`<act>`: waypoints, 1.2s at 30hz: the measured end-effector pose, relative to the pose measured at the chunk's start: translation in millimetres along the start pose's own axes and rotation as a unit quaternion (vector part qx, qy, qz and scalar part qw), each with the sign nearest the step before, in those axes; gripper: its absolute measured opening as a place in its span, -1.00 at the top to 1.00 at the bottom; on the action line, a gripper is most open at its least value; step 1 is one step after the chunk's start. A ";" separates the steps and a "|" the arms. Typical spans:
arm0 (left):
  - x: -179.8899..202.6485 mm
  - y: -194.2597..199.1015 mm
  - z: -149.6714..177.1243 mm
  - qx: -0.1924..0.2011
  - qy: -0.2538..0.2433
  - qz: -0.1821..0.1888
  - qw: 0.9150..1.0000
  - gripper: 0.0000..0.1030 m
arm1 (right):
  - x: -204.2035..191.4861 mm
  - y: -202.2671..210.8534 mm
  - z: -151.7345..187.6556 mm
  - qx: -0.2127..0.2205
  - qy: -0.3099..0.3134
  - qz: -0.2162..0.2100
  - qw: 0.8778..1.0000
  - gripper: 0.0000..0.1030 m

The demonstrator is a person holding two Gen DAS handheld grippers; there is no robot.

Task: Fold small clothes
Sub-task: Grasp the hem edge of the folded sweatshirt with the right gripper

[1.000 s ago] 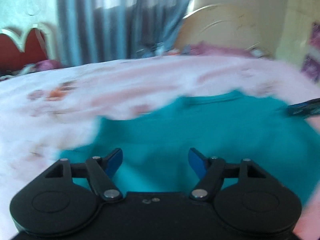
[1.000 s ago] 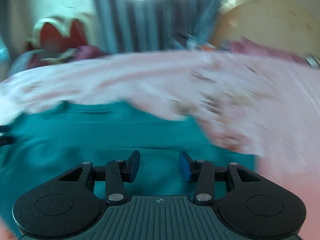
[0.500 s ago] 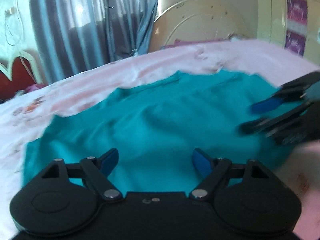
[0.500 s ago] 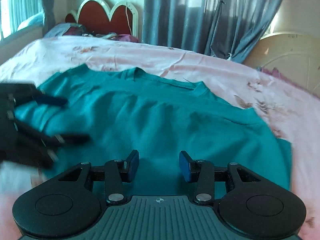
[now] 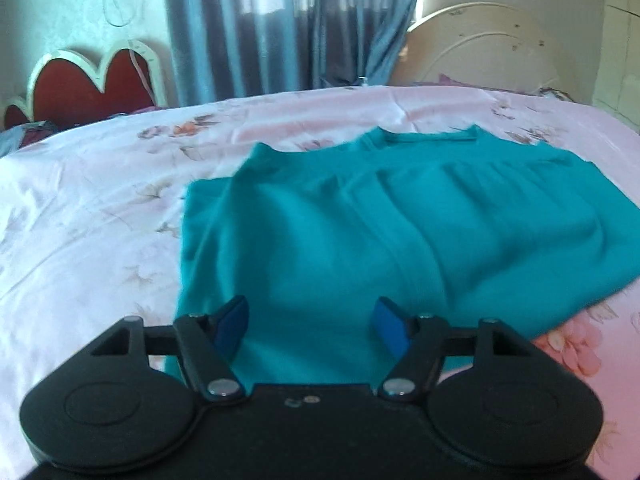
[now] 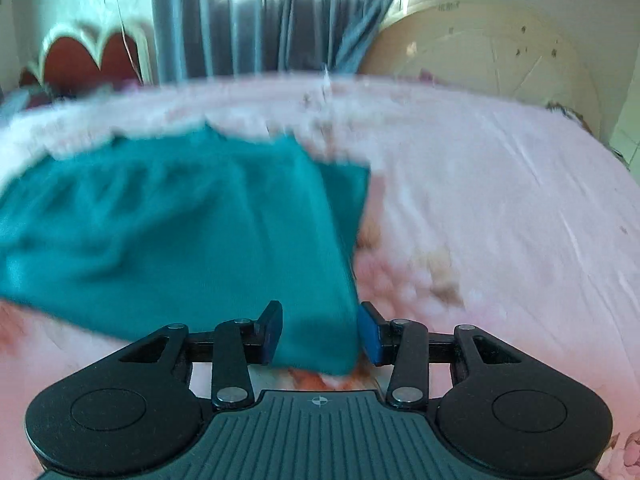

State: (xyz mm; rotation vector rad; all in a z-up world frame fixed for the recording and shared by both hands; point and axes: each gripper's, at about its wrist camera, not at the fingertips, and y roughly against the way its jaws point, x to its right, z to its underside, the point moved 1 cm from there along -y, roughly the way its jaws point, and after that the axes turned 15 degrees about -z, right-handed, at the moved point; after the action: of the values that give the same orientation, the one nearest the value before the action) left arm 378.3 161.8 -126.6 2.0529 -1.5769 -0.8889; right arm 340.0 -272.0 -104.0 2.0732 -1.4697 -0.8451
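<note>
A teal shirt (image 5: 400,232) lies spread on a pink floral bedsheet (image 5: 92,208), collar toward the far side. My left gripper (image 5: 312,326) is open, its blue pads over the shirt's near left hem. In the right wrist view the shirt (image 6: 180,232) fills the left half, blurred by motion. My right gripper (image 6: 318,334) is open with the shirt's near right corner lying between its pads; I cannot tell if they touch the cloth.
Blue-grey curtains (image 5: 260,28) hang behind the bed. A red scalloped headboard (image 5: 92,84) stands at the far left. A cream round panel (image 5: 492,48) leans at the far right. Bare sheet (image 6: 500,208) stretches to the right of the shirt.
Both views have swung outward: the left gripper now sits over the shirt's left hem, the right over its right corner. The other gripper has dropped out of each view. Both stay open.
</note>
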 end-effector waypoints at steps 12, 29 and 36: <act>3.9 -6.2 10.3 -0.019 -0.016 -0.016 1.000 -0.28 | 0.8 -15.1 7.9 -0.035 -0.007 0.012 0.999 1.00; 47.7 20.9 -7.6 0.009 0.015 0.044 0.999 -0.48 | -103.0 -36.0 -1.9 -0.026 0.078 -0.110 0.991 1.00; 43.2 25.8 7.0 -0.013 0.029 0.008 0.999 -0.27 | -119.3 -46.5 13.5 -0.047 0.050 -0.111 0.991 1.00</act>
State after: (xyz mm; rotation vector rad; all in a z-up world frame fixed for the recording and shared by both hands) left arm 362.3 113.6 -125.1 2.0259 -1.5411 -0.8333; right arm 332.6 -144.4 -118.9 2.2012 -1.1384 -0.8618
